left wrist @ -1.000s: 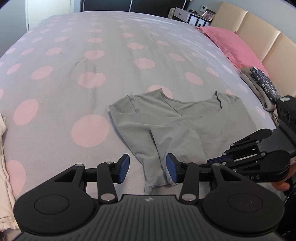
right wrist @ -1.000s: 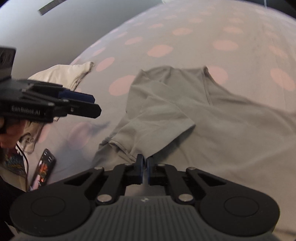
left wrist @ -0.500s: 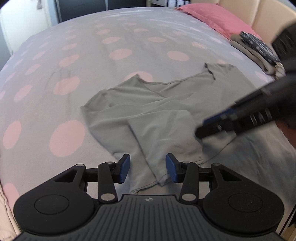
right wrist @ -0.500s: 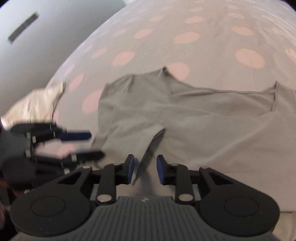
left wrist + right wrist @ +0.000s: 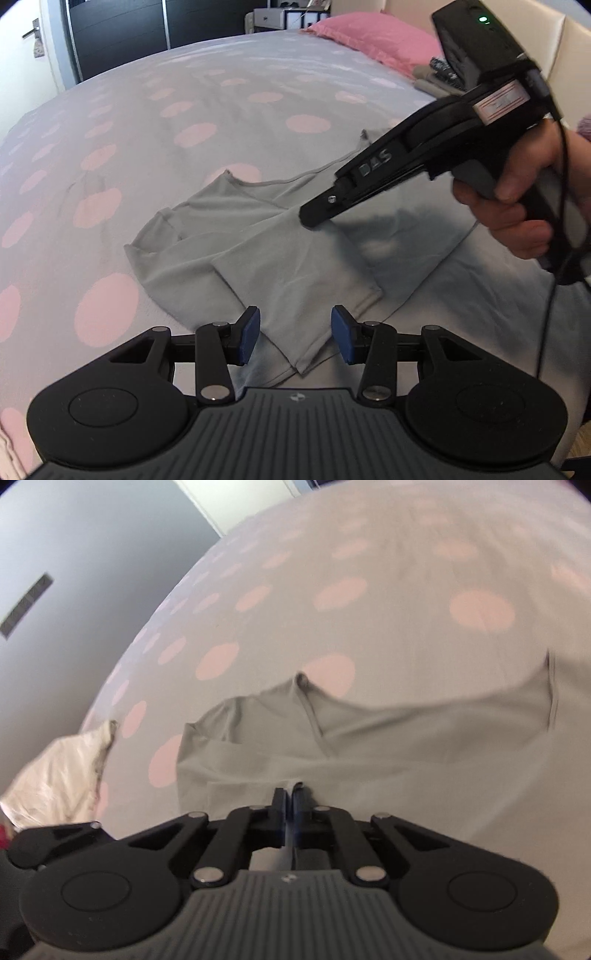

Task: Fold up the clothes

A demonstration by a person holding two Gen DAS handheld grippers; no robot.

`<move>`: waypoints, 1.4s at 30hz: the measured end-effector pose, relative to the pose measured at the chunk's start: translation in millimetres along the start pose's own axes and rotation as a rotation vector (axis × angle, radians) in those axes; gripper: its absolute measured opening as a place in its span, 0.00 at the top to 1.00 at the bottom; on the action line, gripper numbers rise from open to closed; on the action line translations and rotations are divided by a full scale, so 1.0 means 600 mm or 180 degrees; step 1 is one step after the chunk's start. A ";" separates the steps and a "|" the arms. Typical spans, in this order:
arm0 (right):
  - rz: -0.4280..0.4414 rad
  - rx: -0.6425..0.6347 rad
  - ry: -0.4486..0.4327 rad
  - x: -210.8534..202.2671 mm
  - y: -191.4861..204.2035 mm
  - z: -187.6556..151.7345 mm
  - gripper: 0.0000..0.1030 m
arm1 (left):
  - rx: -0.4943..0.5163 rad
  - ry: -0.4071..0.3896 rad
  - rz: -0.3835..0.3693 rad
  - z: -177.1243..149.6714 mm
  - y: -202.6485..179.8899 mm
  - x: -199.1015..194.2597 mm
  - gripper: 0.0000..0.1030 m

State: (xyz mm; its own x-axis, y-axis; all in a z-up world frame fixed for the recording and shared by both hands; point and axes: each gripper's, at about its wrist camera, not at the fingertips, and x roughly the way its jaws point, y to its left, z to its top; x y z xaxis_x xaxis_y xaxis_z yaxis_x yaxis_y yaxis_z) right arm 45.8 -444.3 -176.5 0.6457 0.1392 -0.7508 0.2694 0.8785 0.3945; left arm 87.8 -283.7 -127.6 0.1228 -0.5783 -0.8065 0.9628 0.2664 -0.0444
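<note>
The right tongs (image 5: 289, 800), parted half a second ago, are now pinched onto the grey top (image 5: 280, 254) mid-body on the bed (image 5: 184, 110). The left tongs (image 5: 295, 334) stay wide over the folded-in sleeve, so another fold looks likely.

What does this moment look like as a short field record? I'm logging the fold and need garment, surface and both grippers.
garment: grey top, lying flat, one sleeve folded across the body
surface: grey bedspread with pink dots
left gripper: open, low over the sleeve cuff
right gripper: shut, tips at the fabric; whether it pinches cloth is unclear
nearby: pink pillow, cream garment
</note>
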 end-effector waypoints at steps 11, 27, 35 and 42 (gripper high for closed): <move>-0.0143 -0.0517 -0.0134 -0.041 0.018 -0.025 0.91 | 0.0367 0.0340 -0.0032 -0.022 -0.027 0.023 0.68; -0.0206 -0.1165 0.0206 -0.057 0.043 -0.100 0.87 | 0.0231 0.0443 0.0184 -0.020 -0.041 0.014 0.68; -0.0666 -0.0894 0.0025 -0.153 -0.064 -0.089 0.82 | 0.0047 0.0467 0.0319 -0.033 -0.043 -0.008 0.67; -0.1215 -0.0468 -0.0048 -0.254 -0.196 -0.131 0.82 | -0.0110 0.0605 0.0387 -0.064 -0.051 -0.019 0.67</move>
State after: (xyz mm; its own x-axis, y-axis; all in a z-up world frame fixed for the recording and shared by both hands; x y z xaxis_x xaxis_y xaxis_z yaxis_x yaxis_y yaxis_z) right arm -140.6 -533.0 -149.9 0.5297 -0.2154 -0.8204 0.3875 0.9218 0.0082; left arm 47.4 -255.7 -139.9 0.1869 -0.3854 -0.9036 0.9344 0.3536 0.0424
